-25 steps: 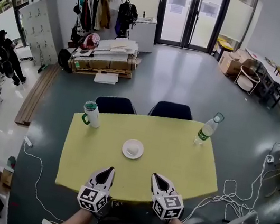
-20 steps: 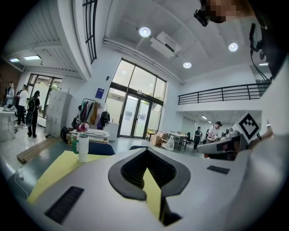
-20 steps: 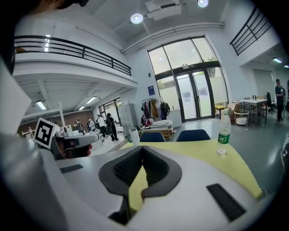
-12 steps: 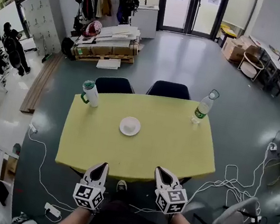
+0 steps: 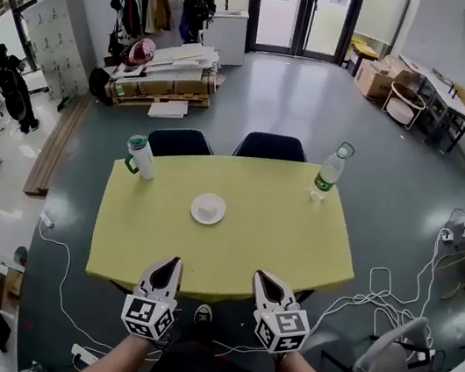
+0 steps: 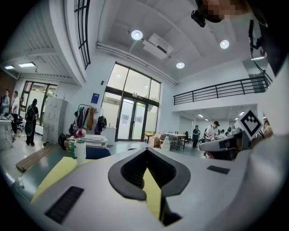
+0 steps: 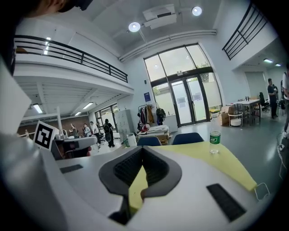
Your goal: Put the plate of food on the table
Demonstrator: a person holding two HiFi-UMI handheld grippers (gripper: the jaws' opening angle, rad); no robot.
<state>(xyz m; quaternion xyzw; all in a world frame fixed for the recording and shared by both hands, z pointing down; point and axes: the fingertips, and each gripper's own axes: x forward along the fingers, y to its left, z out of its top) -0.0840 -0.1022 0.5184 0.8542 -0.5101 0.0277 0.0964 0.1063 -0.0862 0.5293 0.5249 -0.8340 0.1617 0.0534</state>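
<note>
The plate of food (image 5: 208,208) is sitting on the yellow table (image 5: 295,236), a little left of centre in the head view and well apart from both tongs. The left gripper (image 5: 168,265) and the right gripper (image 5: 267,282) are hanging at the bottom of the frame, just off the table's near edge. Each is keeping its jaws pressed together with nothing between them; their own views are showing only a sliver of yellow tabletop past the pads.

To my eye the plate is already resting where it belongs, so the risk is lying in any further reaching. Closed tips going back in could be shoving the plate across the cloth-like top or tipping the food off it. A wide sweep could be knocking over the green-lidded tumbler (image 5: 140,156) at the upper left of the table or the tall water bottle (image 5: 330,171) at the upper right. White cables (image 5: 378,295) are trailing over the floor at the lower right, so a careless step could be catching one.
</note>
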